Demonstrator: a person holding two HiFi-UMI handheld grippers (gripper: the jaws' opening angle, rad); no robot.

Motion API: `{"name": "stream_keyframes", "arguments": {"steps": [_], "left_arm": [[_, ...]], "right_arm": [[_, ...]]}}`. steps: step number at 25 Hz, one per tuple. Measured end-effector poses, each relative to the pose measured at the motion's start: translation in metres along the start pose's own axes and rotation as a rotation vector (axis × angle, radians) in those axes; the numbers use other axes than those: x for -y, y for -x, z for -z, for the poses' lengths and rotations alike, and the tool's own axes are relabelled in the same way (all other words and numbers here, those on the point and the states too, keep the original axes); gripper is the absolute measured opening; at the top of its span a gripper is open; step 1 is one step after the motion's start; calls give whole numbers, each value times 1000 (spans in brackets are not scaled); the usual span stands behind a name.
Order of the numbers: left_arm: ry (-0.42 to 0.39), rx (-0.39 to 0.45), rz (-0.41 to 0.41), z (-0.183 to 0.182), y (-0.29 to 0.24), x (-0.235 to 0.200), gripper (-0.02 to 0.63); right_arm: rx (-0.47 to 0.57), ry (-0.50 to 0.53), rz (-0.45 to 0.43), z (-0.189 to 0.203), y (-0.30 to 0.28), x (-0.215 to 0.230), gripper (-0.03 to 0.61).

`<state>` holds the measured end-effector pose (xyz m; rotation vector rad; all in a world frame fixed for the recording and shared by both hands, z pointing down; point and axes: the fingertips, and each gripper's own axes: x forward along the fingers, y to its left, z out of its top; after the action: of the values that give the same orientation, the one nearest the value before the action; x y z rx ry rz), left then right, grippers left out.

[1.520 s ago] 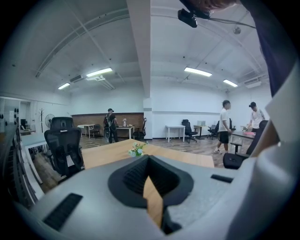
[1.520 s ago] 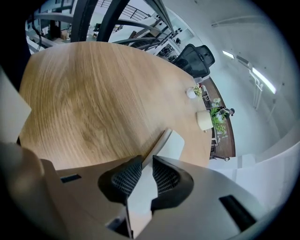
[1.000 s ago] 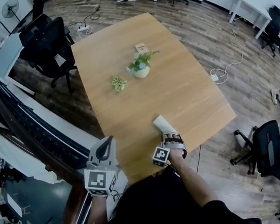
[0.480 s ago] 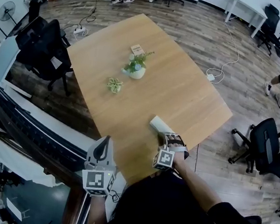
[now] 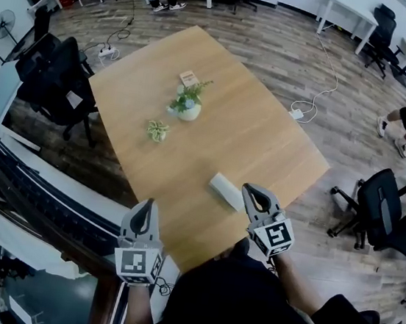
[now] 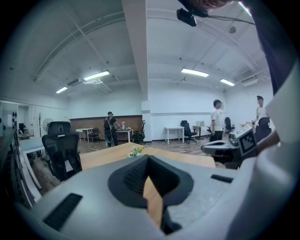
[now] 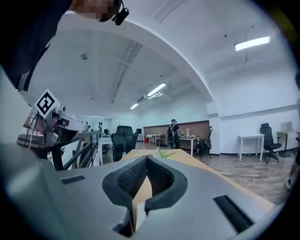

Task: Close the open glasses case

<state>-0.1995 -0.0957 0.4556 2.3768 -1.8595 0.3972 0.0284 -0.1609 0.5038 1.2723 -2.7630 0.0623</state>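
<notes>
The glasses case (image 5: 226,190) sits on the wooden table (image 5: 258,139) close to its near edge, just left of the right gripper (image 5: 251,191). It's so small in the head view that I honestly can't tell if the lid is fully down. Neither gripper view shows it at all, since each gripper's own body blocks the tabletop below. The right one and the left gripper (image 5: 148,204), off past the table's near-left edge, both have their jaws pressed together with nothing in them.
</notes>
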Motion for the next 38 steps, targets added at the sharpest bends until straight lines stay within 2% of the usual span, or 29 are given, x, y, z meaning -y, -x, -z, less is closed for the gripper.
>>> {"name": "stream_keyframes", "arguments": {"steps": [6,11,28,38], "left_arm": [[20,5,-55,0,5,-18,-2],[3,17,-67,-3,3,-26,-2],[12,32,-40,-13,-2,-15,-2],[30,38,3,-17,-5,-5,-2]], "right_arm": [[113,-12,110,-44,51,50,15],[99,20,176,-51,75,72,15],[11,53,204,-45,86,73,14],[26,44,225,-54,90,77,14]]}}
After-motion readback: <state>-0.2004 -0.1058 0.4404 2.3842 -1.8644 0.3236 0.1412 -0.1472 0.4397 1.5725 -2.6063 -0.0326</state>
